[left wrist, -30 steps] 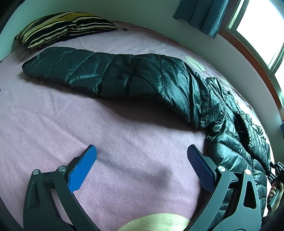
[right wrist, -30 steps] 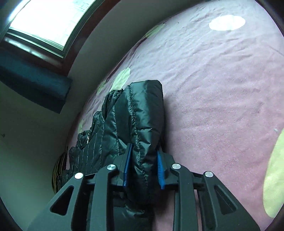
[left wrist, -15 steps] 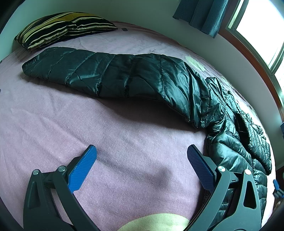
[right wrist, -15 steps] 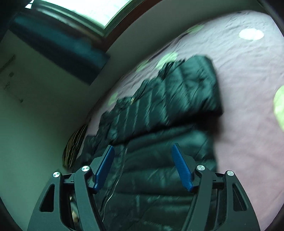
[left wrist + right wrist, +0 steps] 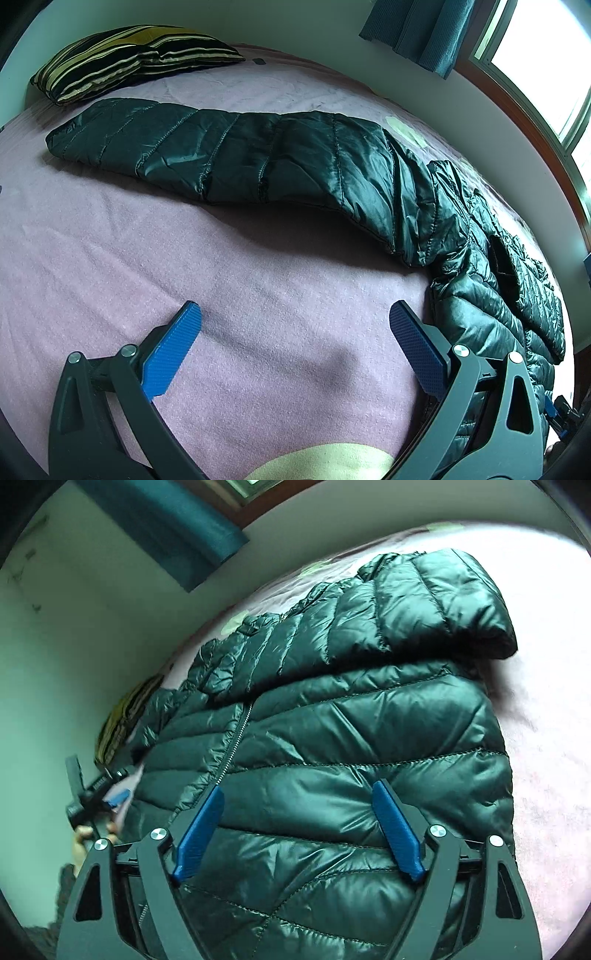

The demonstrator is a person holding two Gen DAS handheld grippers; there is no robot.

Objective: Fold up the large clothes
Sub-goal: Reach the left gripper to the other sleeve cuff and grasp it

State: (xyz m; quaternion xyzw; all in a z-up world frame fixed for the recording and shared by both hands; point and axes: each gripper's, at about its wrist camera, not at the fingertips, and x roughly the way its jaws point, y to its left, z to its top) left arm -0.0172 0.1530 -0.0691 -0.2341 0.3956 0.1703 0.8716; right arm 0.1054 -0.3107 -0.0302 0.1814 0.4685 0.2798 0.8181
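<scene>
Jacket flat on pink bedsheet, one sleeve folded across its chest.
Sleeve, pinched in our right gripper a sec ago, now lies released; jaws opening above the body w/ nothing between. Left gripper unchanged, wide open over bare sheet. Only left view shows the other sleeve stretched toward striped pillow.
</scene>
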